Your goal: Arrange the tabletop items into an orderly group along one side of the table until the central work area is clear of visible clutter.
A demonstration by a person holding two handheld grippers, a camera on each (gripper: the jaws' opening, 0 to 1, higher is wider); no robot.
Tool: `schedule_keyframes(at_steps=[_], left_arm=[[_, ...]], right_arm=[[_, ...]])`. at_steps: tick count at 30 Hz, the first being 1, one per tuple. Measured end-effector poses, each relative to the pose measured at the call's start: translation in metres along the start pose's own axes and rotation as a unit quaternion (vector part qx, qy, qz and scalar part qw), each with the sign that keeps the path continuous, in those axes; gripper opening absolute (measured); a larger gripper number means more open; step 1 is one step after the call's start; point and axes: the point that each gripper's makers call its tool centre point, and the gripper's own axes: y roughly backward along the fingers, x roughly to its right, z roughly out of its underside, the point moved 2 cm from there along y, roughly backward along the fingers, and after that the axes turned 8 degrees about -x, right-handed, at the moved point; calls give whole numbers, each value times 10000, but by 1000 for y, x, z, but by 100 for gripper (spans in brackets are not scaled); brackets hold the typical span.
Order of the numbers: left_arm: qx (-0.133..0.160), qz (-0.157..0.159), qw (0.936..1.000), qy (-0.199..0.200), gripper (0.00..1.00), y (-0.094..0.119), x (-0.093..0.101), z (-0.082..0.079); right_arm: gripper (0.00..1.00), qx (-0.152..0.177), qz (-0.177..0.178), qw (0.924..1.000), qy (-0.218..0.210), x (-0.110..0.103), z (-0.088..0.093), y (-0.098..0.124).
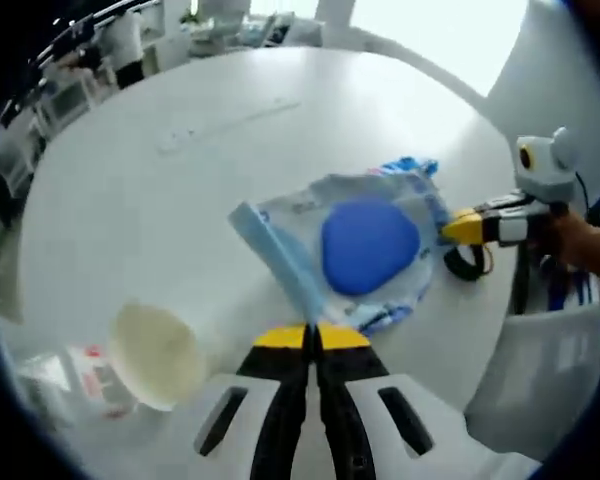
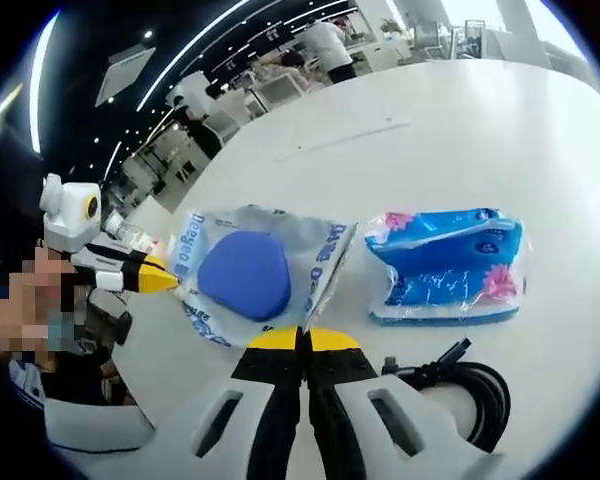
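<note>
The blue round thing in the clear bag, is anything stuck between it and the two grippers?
No. Both grippers already pinch the clear bag from opposite edges: the right gripper with shut jaws at one edge, the left gripper at the other. The tissue pack and black cable lie off to the side.

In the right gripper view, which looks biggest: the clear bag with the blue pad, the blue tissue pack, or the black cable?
1. Clear bag, largest as it looks.
2. Tissue pack, a bit smaller, though it lies about as far away.
3. Black cable, smallest, but partly cut off behind the claw, so this is unsure.
</note>
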Motion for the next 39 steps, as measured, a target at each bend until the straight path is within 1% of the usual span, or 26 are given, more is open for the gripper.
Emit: schedule_keyframes(at_steps=[2,4,11,16,31,36,39], left_arm=[[60,41,9997,235,0,-2,-1,5],[114,47,9993,350,0,-3,-2,10],[449,-134,9971,606,0,-8,-8,16],[498,-163,9958,754,0,-12,-10,23],[793,-354,9920,918,0,-20,-17,30],[839,-413,9908,973,0,-21,-20,31],[829,-472,9906,984,0,-23,-23,32]], right_arm=[[0,-30,-13,10000,36,0,-1,-2],[0,-54,-12,9999,93,0,-3,-5],[0,-107,-34,9997,209,-2,-7,-12],[0,-164,-26,9995,282,-3,-7,-19],[0,-247,59,9993,282,-2,-5,-33],[0,-246,80,9993,281,-4,-4,-37],[0,-192,69,9995,254,-4,-5,-39]])
